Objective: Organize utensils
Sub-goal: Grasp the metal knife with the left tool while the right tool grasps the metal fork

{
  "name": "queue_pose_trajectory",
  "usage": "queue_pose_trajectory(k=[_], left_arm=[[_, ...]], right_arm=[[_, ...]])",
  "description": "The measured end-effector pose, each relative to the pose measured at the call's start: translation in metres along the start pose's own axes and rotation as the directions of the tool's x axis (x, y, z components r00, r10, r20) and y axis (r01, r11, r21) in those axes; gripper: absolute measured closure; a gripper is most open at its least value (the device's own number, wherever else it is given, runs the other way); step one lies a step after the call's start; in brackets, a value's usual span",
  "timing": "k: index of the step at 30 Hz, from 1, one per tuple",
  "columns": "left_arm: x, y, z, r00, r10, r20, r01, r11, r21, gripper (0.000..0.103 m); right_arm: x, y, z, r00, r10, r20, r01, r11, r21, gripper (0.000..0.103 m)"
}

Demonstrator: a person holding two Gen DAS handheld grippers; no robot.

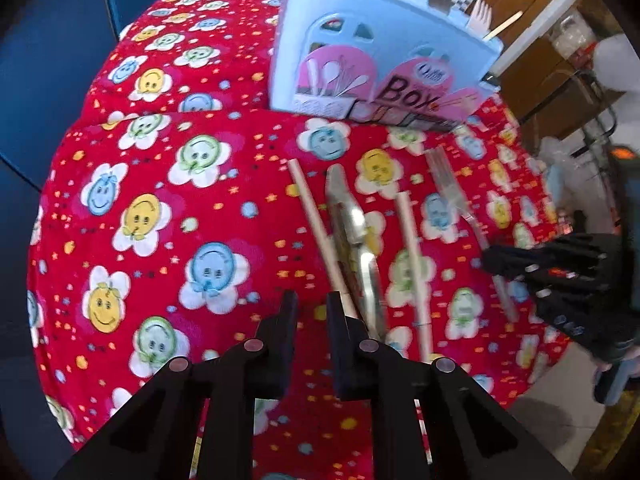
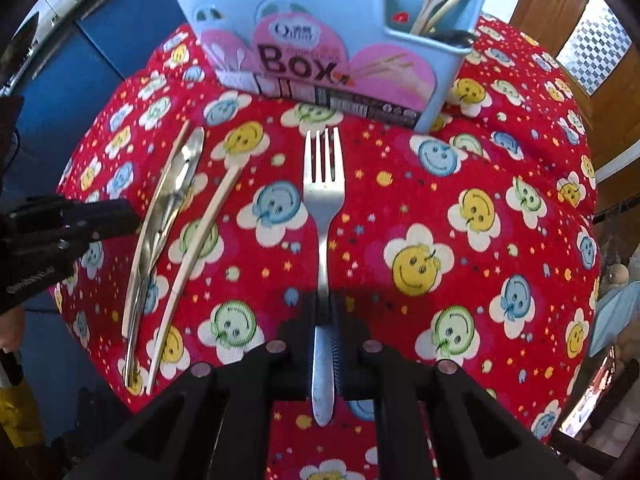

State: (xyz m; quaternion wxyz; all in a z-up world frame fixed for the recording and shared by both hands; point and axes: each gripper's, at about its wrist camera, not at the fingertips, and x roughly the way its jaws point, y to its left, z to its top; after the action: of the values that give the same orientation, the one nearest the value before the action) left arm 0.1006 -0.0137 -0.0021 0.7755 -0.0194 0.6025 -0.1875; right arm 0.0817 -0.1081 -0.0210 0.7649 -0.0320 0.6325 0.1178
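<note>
A steel fork lies on the red smiley-flower cloth with its tines toward the blue utensil box. My right gripper is shut on the fork's handle; seen from the left wrist, this gripper sits at the right over the fork. A metal knife lies between two pale chopsticks. My left gripper hovers at their near ends, its jaws a narrow gap apart with only cloth showing between them. The left chopstick runs under its right finger.
The box stands at the far side of the cloth and holds forks, a pale spoon and chopsticks. The cloth drops off at the near and right edges. A blue surface lies to the left and wooden doors to the right.
</note>
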Motion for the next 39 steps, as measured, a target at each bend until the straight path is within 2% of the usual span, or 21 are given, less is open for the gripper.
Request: queue_pose_trajectory(k=[3, 12, 17, 22, 28, 30, 36, 37, 38, 39], left_arm=[[-0.008, -0.003, 0.002, 1.0, -0.02, 0.023, 0.02, 1.0, -0.002, 0.088], [0.008, -0.012, -0.001, 1.0, 0.026, -0.015, -0.025, 1.0, 0.004, 0.088], [0.009, -0.013, -0.001, 1.0, 0.004, -0.025, -0.004, 1.0, 0.011, 0.088], [0.018, -0.023, 0.001, 0.998, 0.045, -0.038, -0.043, 0.998, 0.04, 0.088], [0.023, -0.029, 0.008, 0.993, 0.085, -0.081, -0.079, 0.994, 0.071, 0.089], [0.024, -0.031, 0.011, 0.991, 0.1, -0.09, -0.092, 0.992, 0.083, 0.092], [0.024, -0.024, 0.013, 0.994, 0.069, -0.087, -0.063, 0.995, 0.072, 0.097], [0.023, -0.022, 0.012, 0.995, 0.062, -0.08, -0.057, 0.996, 0.068, 0.097], [0.021, -0.02, 0.011, 0.996, 0.059, -0.07, -0.054, 0.996, 0.066, 0.097], [0.019, -0.019, 0.01, 0.997, 0.057, -0.057, -0.053, 0.997, 0.065, 0.097]], right_arm=[[0.0, -0.001, -0.001, 1.0, 0.009, -0.013, -0.009, 1.0, 0.008, 0.094], [-0.001, -0.008, -0.011, 0.999, 0.041, -0.013, -0.04, 0.999, 0.023, 0.094], [-0.003, -0.01, -0.013, 0.999, 0.046, -0.009, -0.046, 0.999, 0.025, 0.094], [-0.003, -0.008, -0.013, 0.999, 0.046, -0.012, -0.046, 0.999, 0.026, 0.094], [0.001, -0.002, -0.001, 0.997, 0.032, -0.066, -0.032, 0.999, 0.003, 0.091], [0.003, 0.0, 0.005, 0.996, 0.026, -0.085, -0.027, 1.0, -0.009, 0.088], [0.007, 0.003, 0.022, 0.99, 0.031, -0.138, -0.038, 0.998, -0.046, 0.083], [0.008, 0.004, 0.025, 0.99, 0.028, -0.14, -0.036, 0.998, -0.055, 0.084], [0.008, 0.005, 0.026, 0.991, 0.001, -0.133, -0.01, 0.997, -0.072, 0.094], [0.008, 0.006, 0.026, 0.992, -0.013, -0.127, 0.002, 0.996, -0.091, 0.095]])
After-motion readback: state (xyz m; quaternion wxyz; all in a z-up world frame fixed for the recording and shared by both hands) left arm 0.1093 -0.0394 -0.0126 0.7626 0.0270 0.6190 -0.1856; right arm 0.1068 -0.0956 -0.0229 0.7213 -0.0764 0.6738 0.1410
